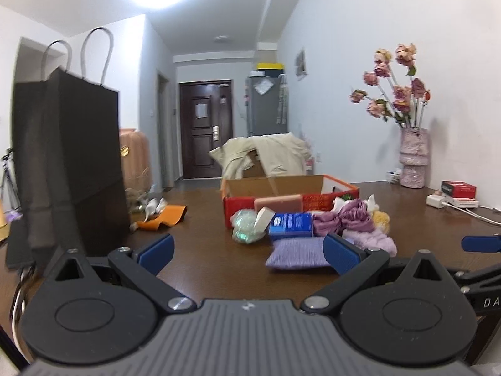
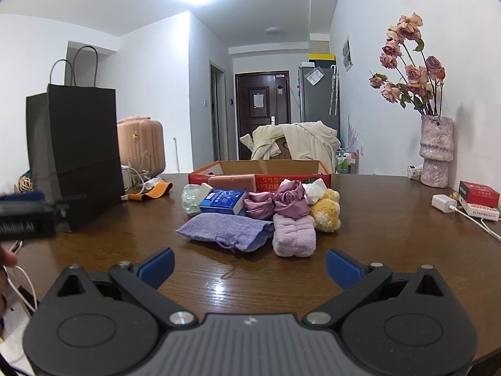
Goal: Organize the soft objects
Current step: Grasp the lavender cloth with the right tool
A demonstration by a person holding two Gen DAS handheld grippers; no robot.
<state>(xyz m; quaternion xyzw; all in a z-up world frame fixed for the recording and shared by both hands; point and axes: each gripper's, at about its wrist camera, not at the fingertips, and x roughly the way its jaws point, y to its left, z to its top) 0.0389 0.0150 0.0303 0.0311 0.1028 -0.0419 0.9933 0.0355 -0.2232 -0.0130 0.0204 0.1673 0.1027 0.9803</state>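
A pile of soft things lies on the brown table in front of a red cardboard box (image 2: 260, 172): a lavender knit pouch (image 2: 225, 230), a folded lilac towel (image 2: 292, 235), purple satin cloth (image 2: 278, 202), a yellow fluffy toy (image 2: 327, 214), a blue packet (image 2: 222, 201), a pink sponge (image 2: 231, 181). The pouch also shows in the left wrist view (image 1: 297, 252). My left gripper (image 1: 247, 250) is open and empty, near the pouch. My right gripper (image 2: 250, 266) is open and empty, short of the pile.
A tall black paper bag (image 2: 75, 153) stands at the left. A vase of dried roses (image 2: 436, 150), a red box (image 2: 477, 192) and a white charger with cable (image 2: 444, 202) sit at the right. An orange cloth (image 1: 166, 217) lies left of the cardboard box.
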